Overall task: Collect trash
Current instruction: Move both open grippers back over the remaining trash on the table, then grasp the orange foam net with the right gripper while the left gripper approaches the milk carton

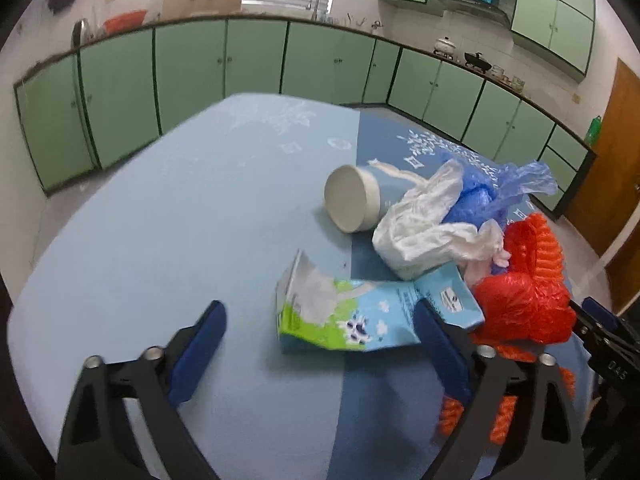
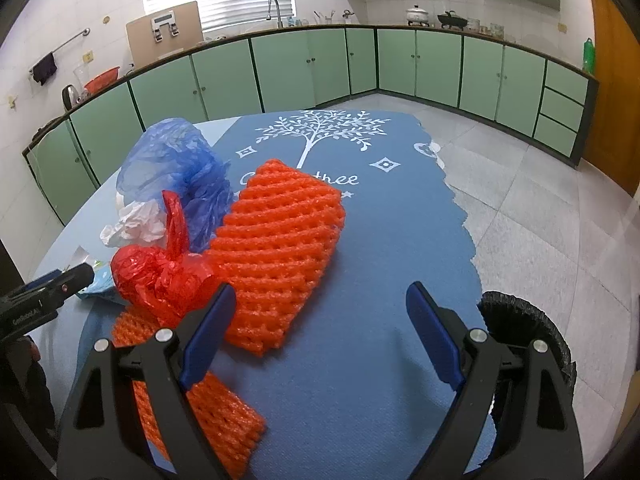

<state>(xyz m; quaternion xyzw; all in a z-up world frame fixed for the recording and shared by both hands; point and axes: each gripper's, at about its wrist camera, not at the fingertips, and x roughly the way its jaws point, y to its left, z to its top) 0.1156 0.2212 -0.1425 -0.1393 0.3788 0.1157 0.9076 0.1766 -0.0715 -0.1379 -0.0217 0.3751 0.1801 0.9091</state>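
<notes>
A flattened milk carton (image 1: 344, 320) lies on the blue tablecloth (image 1: 160, 220). My left gripper (image 1: 318, 308) is open around it: the right finger overlaps its end, the left finger stands clear. Behind it are a tipped white paper cup (image 1: 352, 198), crumpled white plastic (image 1: 424, 224), a blue bag (image 1: 492, 192) and a red bag (image 1: 524, 308). My right gripper (image 2: 320, 290) hangs open over the cloth with nothing gripped. An orange foam net (image 2: 280, 248) lies just ahead, against its left finger. The red bag (image 2: 160, 276) and blue bag (image 2: 176, 172) lie to the left.
A second orange foam net (image 2: 216, 420) lies under the right gripper's left finger. A black bin rim (image 2: 532, 328) sits off the table's right edge. Green cabinets (image 2: 304, 64) run along the walls, with tiled floor (image 2: 540, 200) to the right.
</notes>
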